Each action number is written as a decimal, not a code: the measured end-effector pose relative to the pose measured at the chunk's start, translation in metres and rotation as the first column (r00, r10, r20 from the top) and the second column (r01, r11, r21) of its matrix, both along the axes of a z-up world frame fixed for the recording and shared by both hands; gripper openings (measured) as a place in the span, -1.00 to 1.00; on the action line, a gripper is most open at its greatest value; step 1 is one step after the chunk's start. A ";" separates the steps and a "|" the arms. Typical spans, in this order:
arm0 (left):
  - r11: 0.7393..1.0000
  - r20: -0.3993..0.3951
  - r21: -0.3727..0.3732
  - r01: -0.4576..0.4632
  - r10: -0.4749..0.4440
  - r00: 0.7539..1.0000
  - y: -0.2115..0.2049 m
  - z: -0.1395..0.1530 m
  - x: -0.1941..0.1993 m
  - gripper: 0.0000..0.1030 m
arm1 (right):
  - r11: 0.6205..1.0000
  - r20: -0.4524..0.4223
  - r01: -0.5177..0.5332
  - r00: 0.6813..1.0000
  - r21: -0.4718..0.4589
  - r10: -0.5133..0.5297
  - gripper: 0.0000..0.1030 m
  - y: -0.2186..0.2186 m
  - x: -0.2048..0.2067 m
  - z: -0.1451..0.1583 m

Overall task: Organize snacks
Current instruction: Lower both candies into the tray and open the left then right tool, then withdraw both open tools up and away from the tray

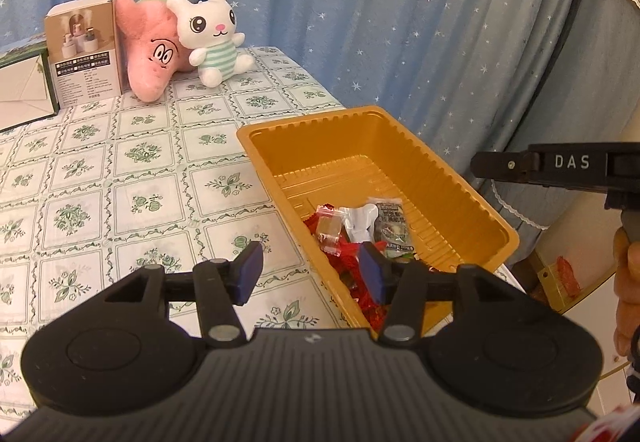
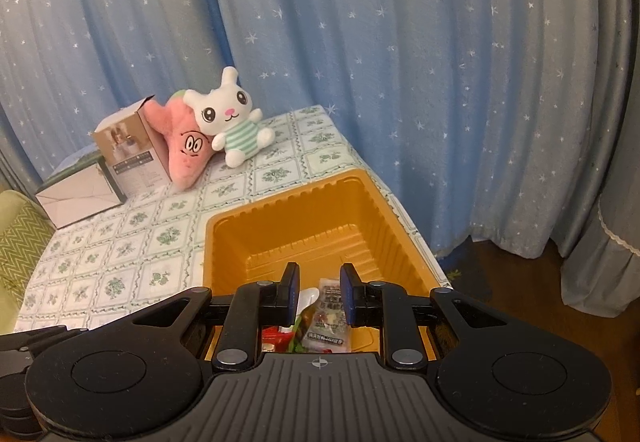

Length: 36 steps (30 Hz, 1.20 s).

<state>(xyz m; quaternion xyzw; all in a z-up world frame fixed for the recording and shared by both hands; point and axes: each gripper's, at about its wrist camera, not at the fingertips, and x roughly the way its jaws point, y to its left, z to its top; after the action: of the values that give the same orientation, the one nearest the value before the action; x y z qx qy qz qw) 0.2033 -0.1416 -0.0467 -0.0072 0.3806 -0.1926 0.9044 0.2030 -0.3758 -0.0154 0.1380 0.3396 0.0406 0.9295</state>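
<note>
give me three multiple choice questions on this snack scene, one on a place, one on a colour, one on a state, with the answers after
1. Where do the snack packets lie?
A. in the end of the tray nearest the grippers
B. on the tablecloth
C. beside the plush toys

2. What colour is the tray?
A. blue
B. golden orange
C. white

3. How does the left gripper stand?
A. clamped on a packet
B. clamped on the tray rim
C. jaws apart, nothing between the pads

Answers:
1 A: the wrappers are piled at the near end and the far end of the tray is bare.
2 B: its ribbed walls and floor are golden orange.
3 C: only tablecloth and tray rim show in the gap between the blue pads.
</note>
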 end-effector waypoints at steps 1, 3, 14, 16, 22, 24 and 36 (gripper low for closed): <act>1.000 0.000 0.001 -0.002 0.002 1.000 0.000 0.001 -0.002 -0.03 | 1.000 0.002 0.002 1.000 0.002 -0.002 -0.57 0.000 -0.002 0.001; 1.000 0.003 0.005 -0.007 0.007 1.000 0.002 0.003 -0.006 -0.01 | 1.000 0.000 0.003 1.000 0.007 -0.003 -0.56 0.001 -0.007 0.003; 0.999 0.019 0.000 -0.052 0.052 0.998 0.017 0.022 -0.042 0.51 | 1.000 -0.025 -0.018 1.000 0.014 0.019 -0.53 0.016 -0.046 0.012; 0.998 0.033 -0.001 -0.060 0.060 0.998 0.021 0.027 -0.051 0.67 | 1.000 -0.027 -0.010 1.000 0.012 0.010 -0.19 0.017 -0.057 0.014; 0.998 0.054 0.003 -0.070 0.070 0.996 0.032 0.040 -0.075 0.94 | 1.000 -0.019 0.014 1.000 0.023 -0.014 0.34 0.017 -0.092 0.023; 0.997 0.056 -0.006 -0.077 0.078 0.995 0.037 0.043 -0.083 1.00 | 1.000 -0.024 0.018 1.000 0.019 -0.018 0.42 0.019 -0.103 0.026; 0.987 0.082 0.015 -0.158 0.156 0.984 0.060 0.061 -0.137 1.00 | 0.999 -0.041 -0.003 0.999 -0.036 0.001 0.57 0.032 -0.157 0.045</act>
<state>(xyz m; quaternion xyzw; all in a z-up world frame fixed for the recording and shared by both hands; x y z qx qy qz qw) 0.0665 -0.0813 0.0140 -0.0197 0.3443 -0.1168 0.9314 0.0464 -0.3433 0.0294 0.1217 0.3593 0.0326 0.9247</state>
